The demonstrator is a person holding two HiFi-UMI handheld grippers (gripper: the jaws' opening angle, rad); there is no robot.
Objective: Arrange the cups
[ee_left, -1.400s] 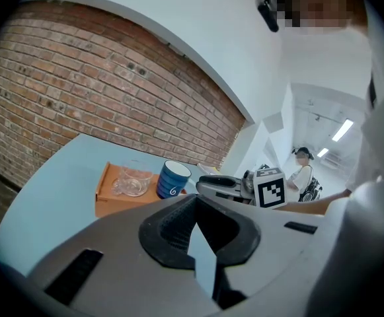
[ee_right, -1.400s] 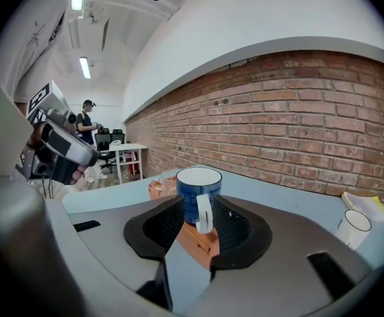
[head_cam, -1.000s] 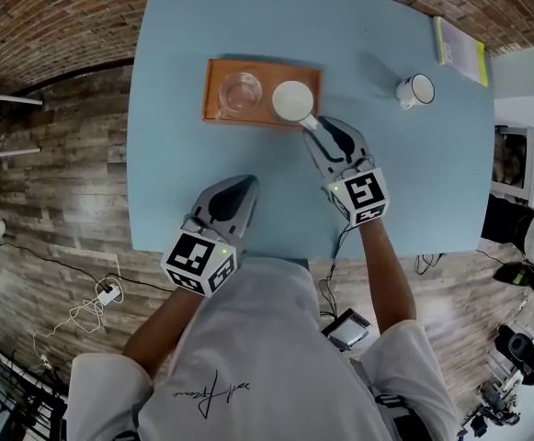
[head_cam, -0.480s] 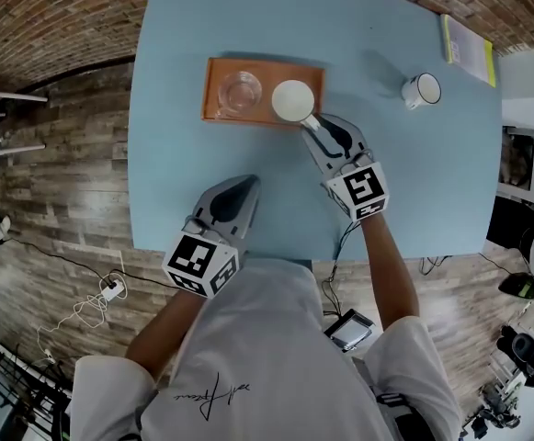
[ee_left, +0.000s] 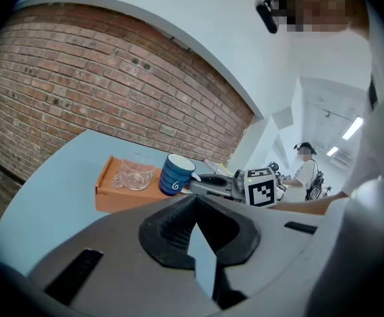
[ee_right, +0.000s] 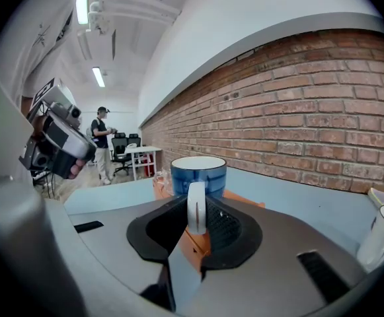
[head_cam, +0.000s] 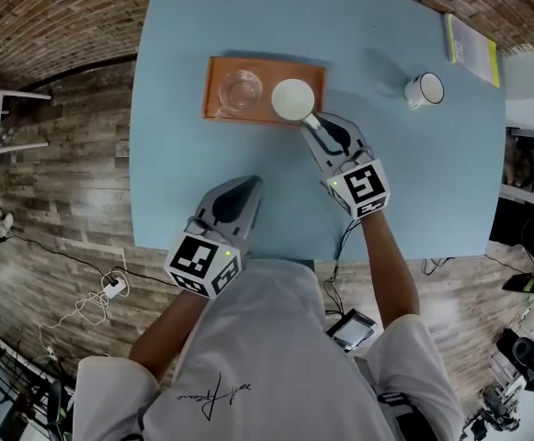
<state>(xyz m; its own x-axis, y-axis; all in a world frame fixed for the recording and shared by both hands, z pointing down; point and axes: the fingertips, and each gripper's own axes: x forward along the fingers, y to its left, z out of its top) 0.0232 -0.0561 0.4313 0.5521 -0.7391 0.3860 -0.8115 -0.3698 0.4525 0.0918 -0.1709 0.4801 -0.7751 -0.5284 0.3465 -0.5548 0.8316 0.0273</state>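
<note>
An orange tray [head_cam: 211,110] lies on the light blue table [head_cam: 184,191]. On it stand a clear glass cup [head_cam: 242,90] at the left and a blue mug [head_cam: 292,99] with a white inside at the right. My right gripper [head_cam: 311,123] is shut on the mug's white handle [ee_right: 196,207], and the mug rests on the tray. A white enamel mug [head_cam: 423,89] stands alone at the far right. Near the table's front edge my left gripper [head_cam: 248,184] is shut on nothing. The left gripper view shows the glass cup [ee_left: 135,172] and the blue mug [ee_left: 176,174] side by side.
A yellow-green book [head_cam: 471,50] lies at the table's far right corner. Brick wall runs behind the table. Wooden floor with a cable and a power strip [head_cam: 108,292] is at the left. A person stands far off in an office area [ee_right: 103,144].
</note>
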